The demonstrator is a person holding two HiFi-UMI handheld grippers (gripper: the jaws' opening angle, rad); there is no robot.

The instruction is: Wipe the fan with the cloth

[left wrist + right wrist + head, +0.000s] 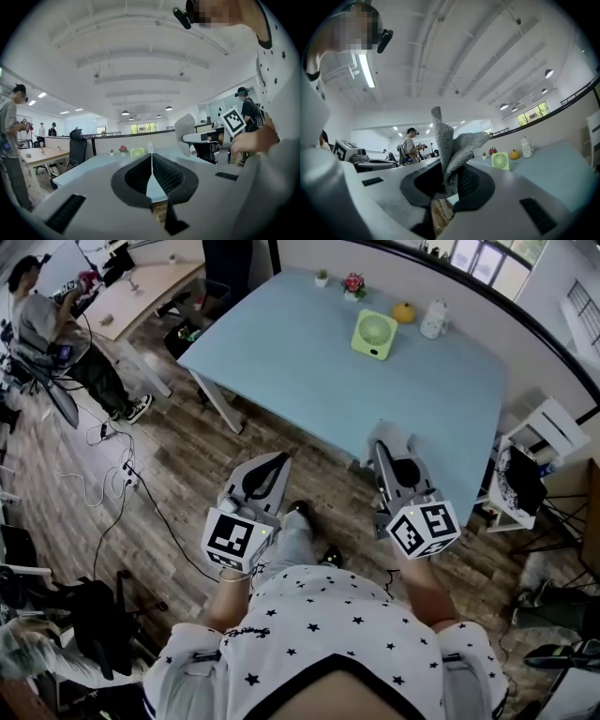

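The small green fan (374, 335) stands upright toward the far side of the light blue table (300, 362); it also shows in the right gripper view (500, 161) and, far off, as the fan (137, 152) in the left gripper view. My right gripper (385, 444) is shut on a grey cloth (452, 145), whose folds stick up from the jaws. It hovers over the table's near edge, well short of the fan. My left gripper (277, 462) is shut on nothing, held over the floor in front of the table. The cloth (186, 127) is also seen from the left gripper.
Behind the fan stand an orange pumpkin (403, 312), a white jar (433, 320), a flower pot (353, 285) and a small plant (322, 277). A white rack (536, 460) sits right of the table. A person (47, 329) stands by a wooden desk (141, 287) at far left.
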